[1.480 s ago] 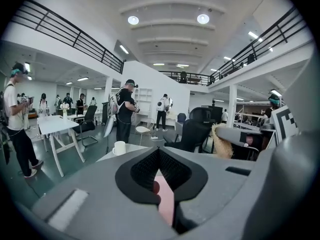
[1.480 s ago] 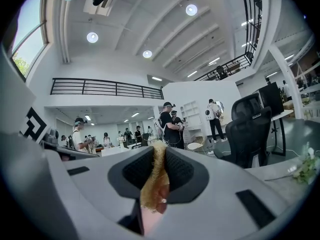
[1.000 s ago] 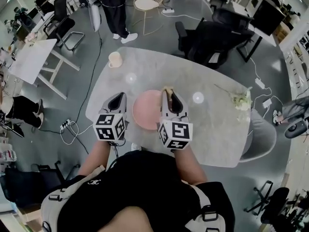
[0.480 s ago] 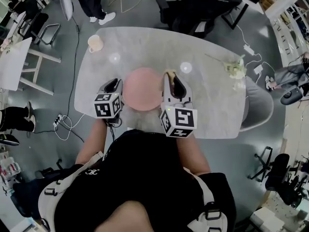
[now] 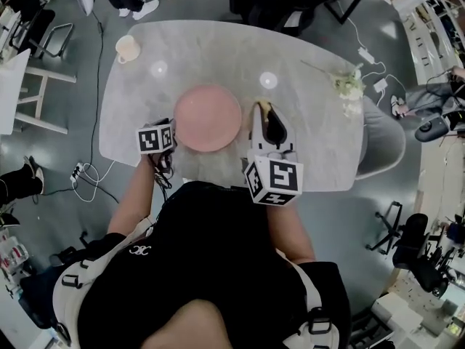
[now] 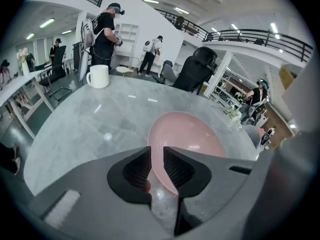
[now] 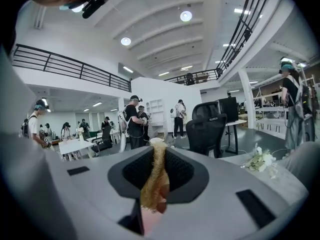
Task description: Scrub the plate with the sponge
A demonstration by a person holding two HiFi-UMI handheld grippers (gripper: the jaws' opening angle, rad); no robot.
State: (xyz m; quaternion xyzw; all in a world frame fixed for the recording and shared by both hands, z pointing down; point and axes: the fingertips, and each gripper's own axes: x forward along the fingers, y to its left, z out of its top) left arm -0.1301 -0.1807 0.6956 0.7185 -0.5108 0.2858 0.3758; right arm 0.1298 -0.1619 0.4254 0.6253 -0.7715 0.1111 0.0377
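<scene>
**L gripper closes on plate rim**

Since 1 s ago the left gripper (image 6: 156,165) has gone from beside the pink plate (image 5: 208,118) to its lower-left edge. Its jaws are now drawn nearly together w/ the rim caught between them; only a thin slot shows. The plate sits on the grey marble-look table (image 5: 312,144), in front of the person and near the table's near edge. The right gripper (image 7: 158,153) is pressed shut on a yellowish sponge (image 7: 152,184), pinched on edge w/ its top poking past the jaw tips. In the head view that gripper is just beside the plate's right rim, w/ a strip of table between them. A cream mug (image 5: 127,48) stands at the far-left corner, well apart from the plate. A sprig of pale flowers (image 5: 347,86) lies toward the far-right side. Other people stand in the background.
</scene>
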